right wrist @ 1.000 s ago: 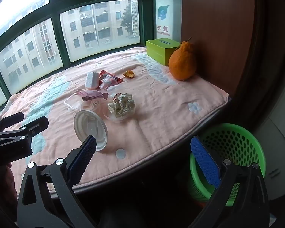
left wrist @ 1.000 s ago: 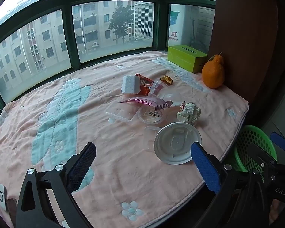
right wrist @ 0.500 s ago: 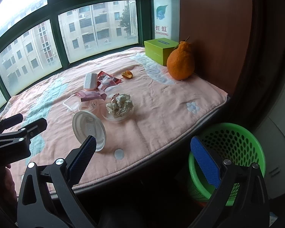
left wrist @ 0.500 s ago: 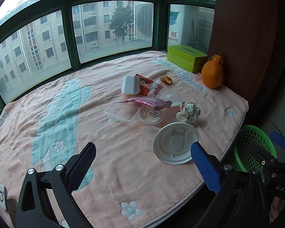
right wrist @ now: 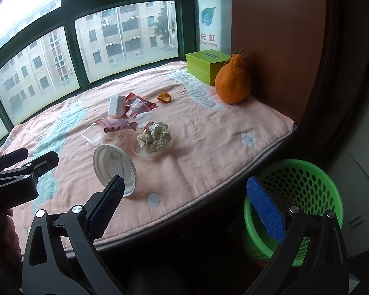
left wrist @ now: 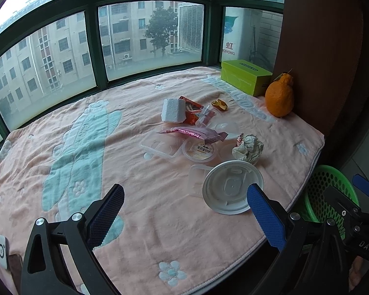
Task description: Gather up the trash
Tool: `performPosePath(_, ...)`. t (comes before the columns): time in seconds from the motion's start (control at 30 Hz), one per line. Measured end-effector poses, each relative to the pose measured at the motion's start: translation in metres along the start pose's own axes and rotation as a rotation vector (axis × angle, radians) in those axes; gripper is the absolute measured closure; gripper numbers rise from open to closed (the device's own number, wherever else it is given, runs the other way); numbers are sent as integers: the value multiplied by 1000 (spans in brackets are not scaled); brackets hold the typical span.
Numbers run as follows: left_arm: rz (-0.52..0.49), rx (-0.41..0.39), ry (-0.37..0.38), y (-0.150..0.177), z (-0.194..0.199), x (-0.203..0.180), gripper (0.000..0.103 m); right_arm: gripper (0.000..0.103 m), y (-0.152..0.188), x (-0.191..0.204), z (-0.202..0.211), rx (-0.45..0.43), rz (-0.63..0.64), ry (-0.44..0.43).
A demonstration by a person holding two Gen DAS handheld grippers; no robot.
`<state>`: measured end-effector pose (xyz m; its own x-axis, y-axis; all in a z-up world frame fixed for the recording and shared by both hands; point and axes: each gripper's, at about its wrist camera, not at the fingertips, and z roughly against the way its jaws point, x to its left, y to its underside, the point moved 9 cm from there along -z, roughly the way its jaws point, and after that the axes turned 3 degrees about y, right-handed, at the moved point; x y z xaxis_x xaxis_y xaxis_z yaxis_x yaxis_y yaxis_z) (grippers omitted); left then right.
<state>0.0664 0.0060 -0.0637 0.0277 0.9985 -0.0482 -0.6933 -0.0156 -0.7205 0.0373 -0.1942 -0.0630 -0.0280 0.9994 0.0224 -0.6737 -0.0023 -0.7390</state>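
Near the front edge of the pink blanket (left wrist: 61, 132) lay the trash, with the white round lid (left wrist: 232, 186) closest, propped up on one side so its hollow face pointed toward the window. Being round, it had no long side. Just behind it sat a crumpled paper ball (left wrist: 249, 146) in a clear dish, then a pink wrapper (left wrist: 194, 133) lying longways from left to right. Farther back were a white foam block (left wrist: 173, 110), a red wrapper (left wrist: 192, 108) and a bit of orange peel (left wrist: 220, 104).

Nothing was picked up yet, so collecting looked just begun. Both the left gripper (left wrist: 184, 211) and the right gripper (right wrist: 184, 206) were wide apart and held nothing. Next, one gripper likely needed to close on the lid's raised rim, then carry it to the green basket (right wrist: 307, 184) below the right edge.
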Motion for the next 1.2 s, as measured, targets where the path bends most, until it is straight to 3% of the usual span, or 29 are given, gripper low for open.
performPosePath(1.2, 14, 18, 1, -7, -9, 2, 6, 4, -2, 0, -7, 7, 3, -3)
